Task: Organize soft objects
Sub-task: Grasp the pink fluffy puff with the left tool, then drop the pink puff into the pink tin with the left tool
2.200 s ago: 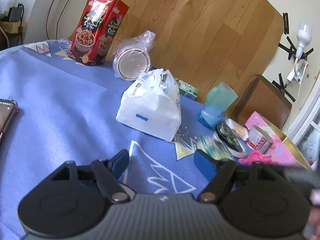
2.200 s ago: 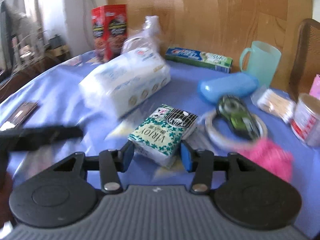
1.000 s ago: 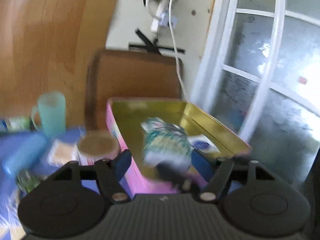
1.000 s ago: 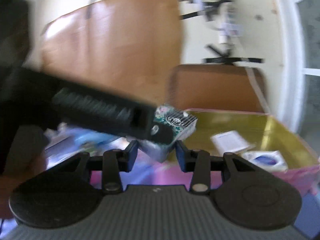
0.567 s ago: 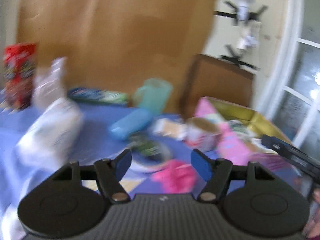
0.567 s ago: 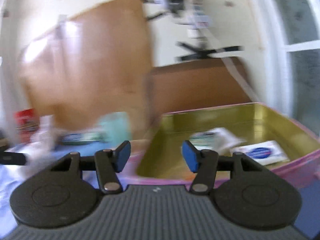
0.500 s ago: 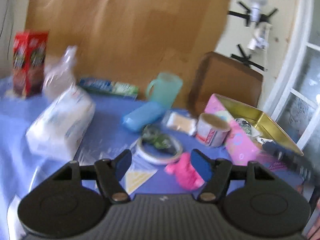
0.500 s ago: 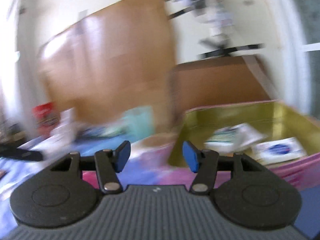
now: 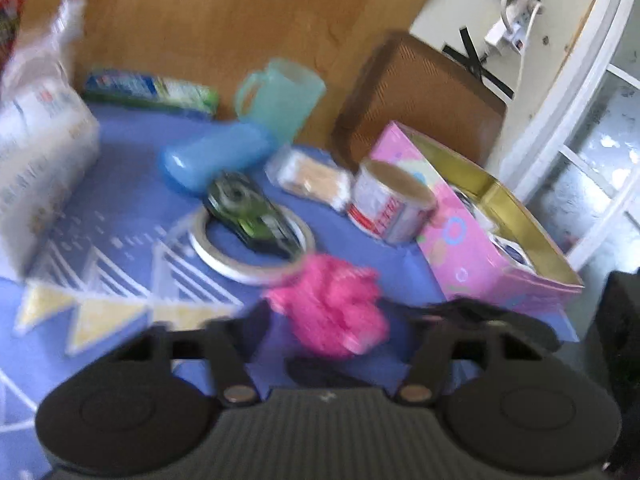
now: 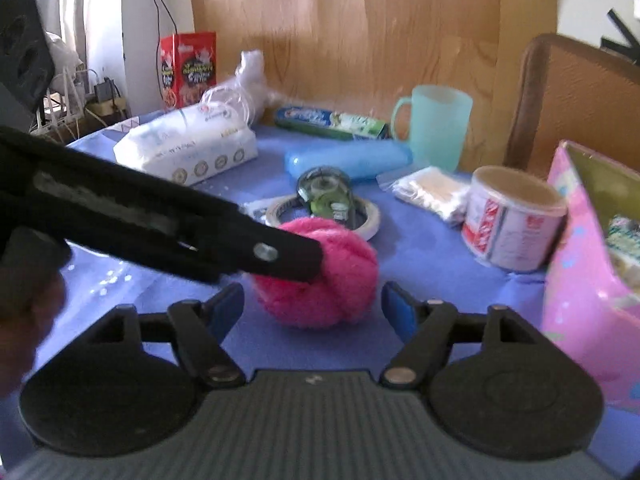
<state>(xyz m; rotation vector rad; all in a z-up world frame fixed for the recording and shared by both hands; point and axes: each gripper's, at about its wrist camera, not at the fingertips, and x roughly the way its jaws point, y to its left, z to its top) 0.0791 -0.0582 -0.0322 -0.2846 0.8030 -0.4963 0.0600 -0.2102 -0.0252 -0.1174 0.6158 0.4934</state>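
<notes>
Right wrist view has the right gripper (image 10: 312, 306) with fingers spread wide just short of the pink puffball (image 10: 320, 272) on the worktop (image 10: 420, 252), seemingly to grab it, while the left gripper (image 9: 332, 320), also spread, straddles it.

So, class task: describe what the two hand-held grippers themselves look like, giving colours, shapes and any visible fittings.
The right hand-held gripper has a dark grey ribbed body, two round black discs at its sides, black linkage arms with silver pivot screws, and blue pads on its fingertips. The left hand-held gripper shows the same ribbed grey body, black discs and silver screws, though blur hides its pads. No cables or sleeves show.
</notes>
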